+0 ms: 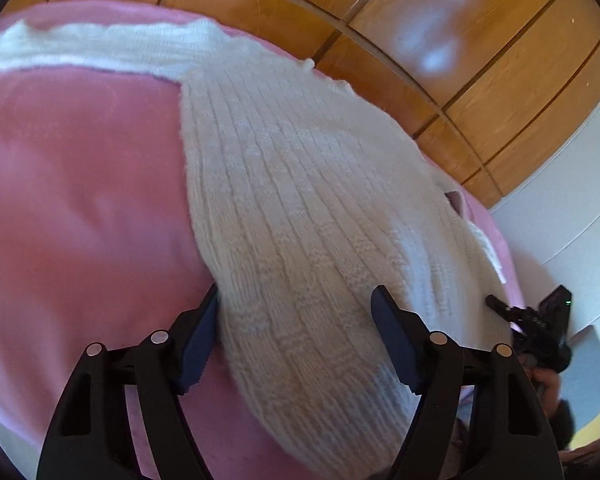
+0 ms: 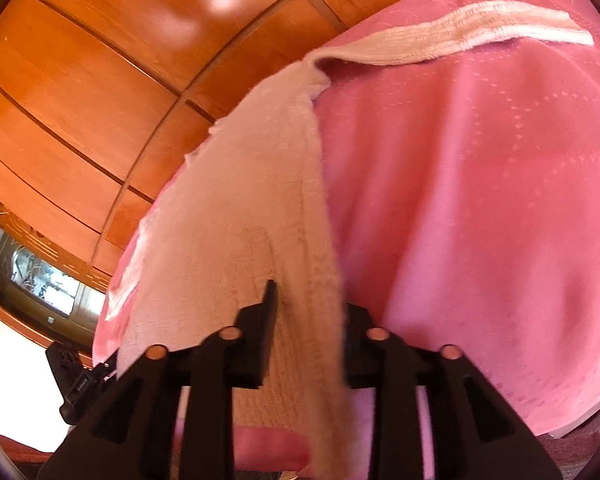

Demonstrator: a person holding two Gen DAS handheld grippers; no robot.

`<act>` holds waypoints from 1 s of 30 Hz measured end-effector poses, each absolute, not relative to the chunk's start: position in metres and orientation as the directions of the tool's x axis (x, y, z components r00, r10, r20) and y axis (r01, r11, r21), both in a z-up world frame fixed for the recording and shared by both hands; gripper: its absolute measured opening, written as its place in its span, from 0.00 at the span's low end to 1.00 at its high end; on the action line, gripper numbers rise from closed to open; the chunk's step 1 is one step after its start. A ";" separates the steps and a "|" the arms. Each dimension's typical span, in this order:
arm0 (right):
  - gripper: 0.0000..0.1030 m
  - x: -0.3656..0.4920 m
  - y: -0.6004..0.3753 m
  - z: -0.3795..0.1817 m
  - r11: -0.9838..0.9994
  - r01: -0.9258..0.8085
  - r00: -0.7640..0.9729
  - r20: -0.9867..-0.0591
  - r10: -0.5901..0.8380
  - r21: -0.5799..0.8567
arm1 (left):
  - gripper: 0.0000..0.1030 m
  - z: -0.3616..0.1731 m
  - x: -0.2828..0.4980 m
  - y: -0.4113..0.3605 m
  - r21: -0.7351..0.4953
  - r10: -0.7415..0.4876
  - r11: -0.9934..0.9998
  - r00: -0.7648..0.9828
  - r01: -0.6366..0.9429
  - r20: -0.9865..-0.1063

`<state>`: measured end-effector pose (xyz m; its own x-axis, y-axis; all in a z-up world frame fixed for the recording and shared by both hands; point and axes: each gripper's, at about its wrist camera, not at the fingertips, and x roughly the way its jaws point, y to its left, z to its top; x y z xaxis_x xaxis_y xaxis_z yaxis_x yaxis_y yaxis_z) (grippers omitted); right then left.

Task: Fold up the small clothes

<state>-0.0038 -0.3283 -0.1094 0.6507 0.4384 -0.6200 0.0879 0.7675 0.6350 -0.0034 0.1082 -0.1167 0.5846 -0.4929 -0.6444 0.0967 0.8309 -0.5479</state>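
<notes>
A white ribbed knit sweater (image 1: 300,184) lies spread on a pink bedspread (image 1: 72,184). One sleeve (image 1: 84,46) stretches to the upper left. My left gripper (image 1: 296,296) is open wide across the sweater's near end. Its left finger sits at the knit's edge and its right finger rests on top of the knit. In the right wrist view the sweater (image 2: 236,216) runs away from me, with its sleeve (image 2: 480,28) lying to the upper right. My right gripper (image 2: 312,300) is open, with a raised side edge of the knit between its fingers. That edge hides the right fingertip.
A wooden panelled wall (image 1: 460,80) stands just behind the bed. White floor or wall shows past the bed's edge (image 1: 560,220). In the left wrist view a person's hand (image 1: 548,384) holds the other black tool at the lower right. A glass-fronted cabinet (image 2: 40,280) stands at the left.
</notes>
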 end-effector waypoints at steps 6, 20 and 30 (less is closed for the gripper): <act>0.07 -0.001 -0.320 -0.112 0.782 0.068 0.628 -0.636 0.449 0.619 | 0.12 -0.119 0.008 0.108 -0.606 -0.553 0.792 0.514 0.077 -0.656; 0.06 -0.035 -0.325 -0.071 0.673 0.014 0.596 -0.546 0.588 0.740 | 0.08 -0.066 -0.014 0.160 -0.478 -0.459 0.872 0.513 0.106 -0.725; 0.41 -0.026 -0.326 -0.100 0.804 0.107 0.584 -0.692 0.425 0.585 | 0.67 -0.104 -0.010 0.175 -0.533 -0.457 0.846 0.539 0.017 -0.708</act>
